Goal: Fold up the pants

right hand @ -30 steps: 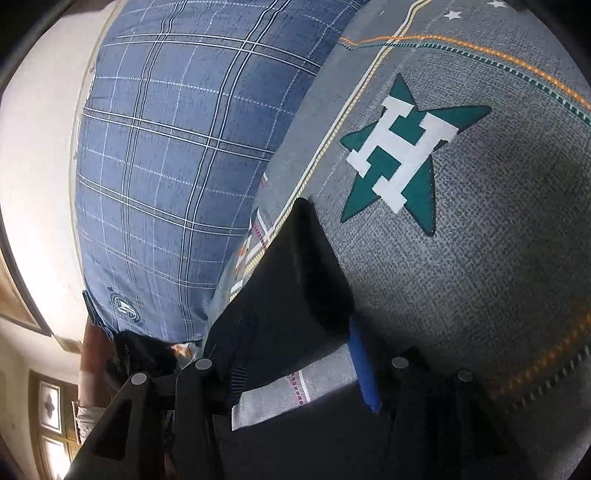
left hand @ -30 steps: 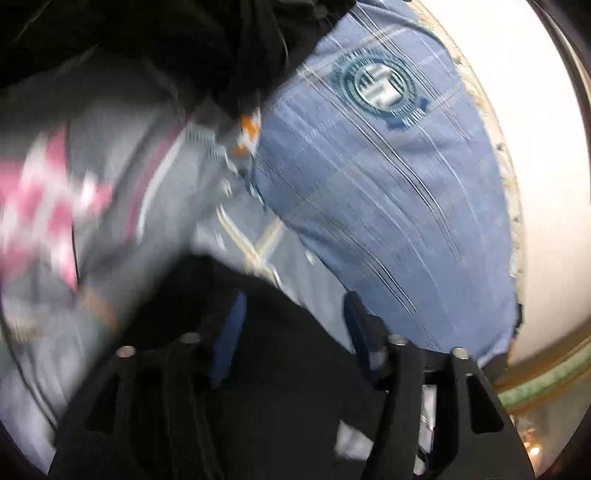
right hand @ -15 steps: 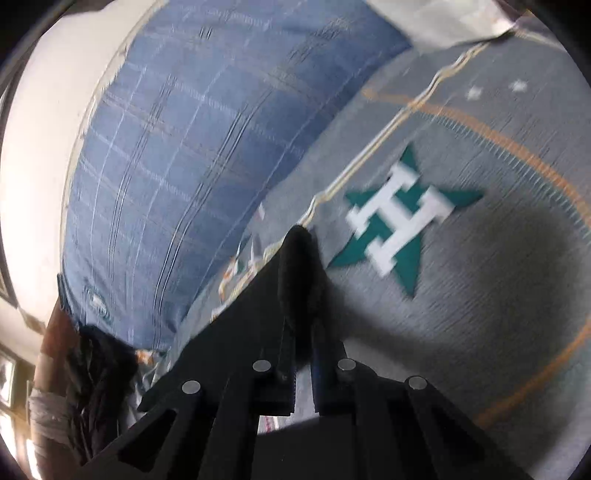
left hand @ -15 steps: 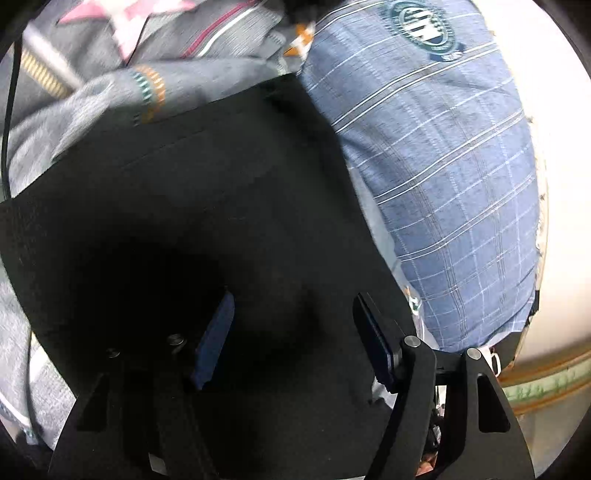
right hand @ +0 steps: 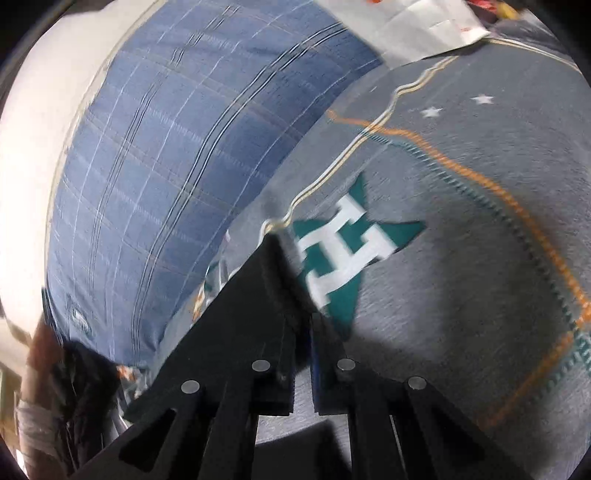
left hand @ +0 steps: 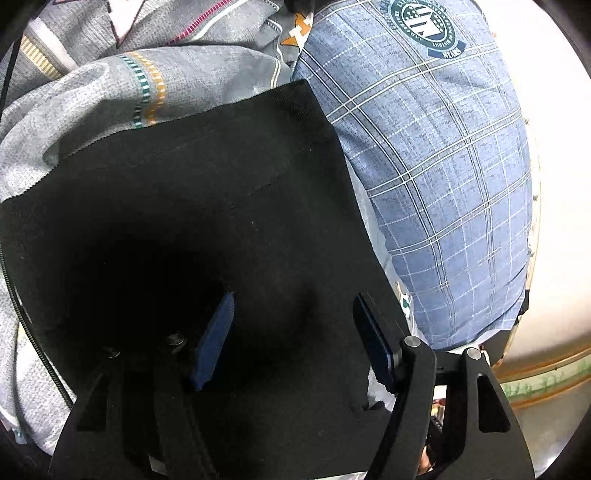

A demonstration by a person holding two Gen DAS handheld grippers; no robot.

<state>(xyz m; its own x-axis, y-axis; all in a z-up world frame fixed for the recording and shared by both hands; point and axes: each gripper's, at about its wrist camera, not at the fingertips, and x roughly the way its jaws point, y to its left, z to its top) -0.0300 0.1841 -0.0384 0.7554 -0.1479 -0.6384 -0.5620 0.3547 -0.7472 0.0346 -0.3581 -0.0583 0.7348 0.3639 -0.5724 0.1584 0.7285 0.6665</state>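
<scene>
Black pants [left hand: 207, 192] lie spread flat on a grey bedspread [left hand: 207, 77]. My left gripper [left hand: 291, 332] hovers open just above them, its blue pads [left hand: 214, 332] wide apart and pressing on nothing. In the right wrist view my right gripper [right hand: 299, 325] is shut on a fold of the black pants [right hand: 236, 314]. That fold stands up as a dark ridge from the jaws, beside a green star with a white H [right hand: 351, 251] printed on the bedspread [right hand: 461, 295].
A blue plaid pillow [left hand: 436, 166] lies right of the pants and shows at the left [right hand: 177, 166] in the right wrist view, against a pale wall. White cloth or paper [right hand: 406, 26] lies at the bedspread's far edge. A thin black cable [left hand: 33, 343] runs along the left.
My left gripper came down over the flat pants and then held still, jaws staying apart. My right gripper's jaws closed on the pants fold and shifted slightly with it.
</scene>
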